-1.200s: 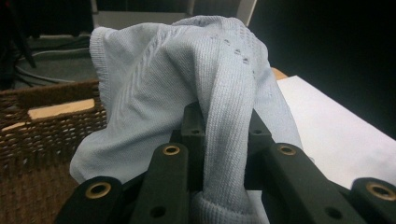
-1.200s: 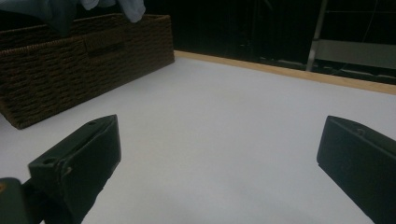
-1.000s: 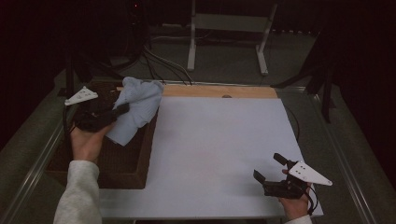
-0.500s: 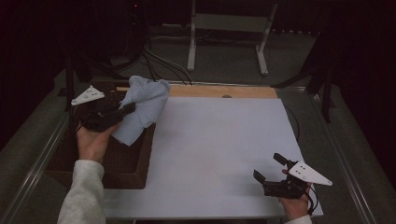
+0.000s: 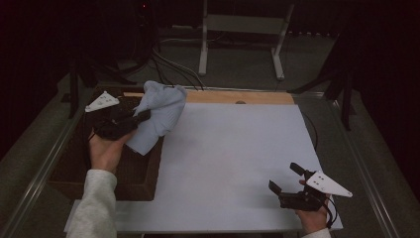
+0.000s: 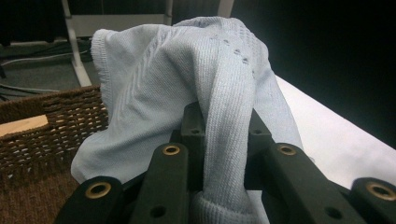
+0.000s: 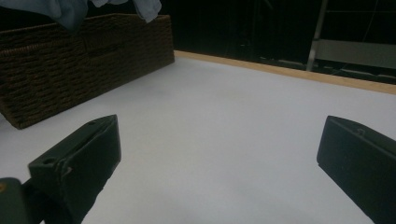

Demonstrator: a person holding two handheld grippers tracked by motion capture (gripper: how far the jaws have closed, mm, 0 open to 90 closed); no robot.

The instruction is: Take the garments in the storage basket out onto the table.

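High view: we see the pale blue knitted cloth (image 5: pixel 159 115) hanging long-axis down over the wicker basket's (image 5: pixel 146 177) right rim.
Our left gripper (image 5: pixel 141 117): clamped on its fold.
Our right gripper (image 5: pixel 284 178): jaws apart, idle, well apart across the white table (image 5: pixel 233 148).

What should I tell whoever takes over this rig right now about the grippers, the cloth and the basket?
Left gripper: shut on the light blue knit cloth, held up over the right edge of the wicker basket, which stands at the table's left side.
Right gripper: open, nothing between its jaws, low over the near right corner of the white table.
Done: the cloth is gripped and lifted clear of the basket.
Left: probably carry the cloth over the white table, set it down and let go; the right gripper looks free to help spread it.
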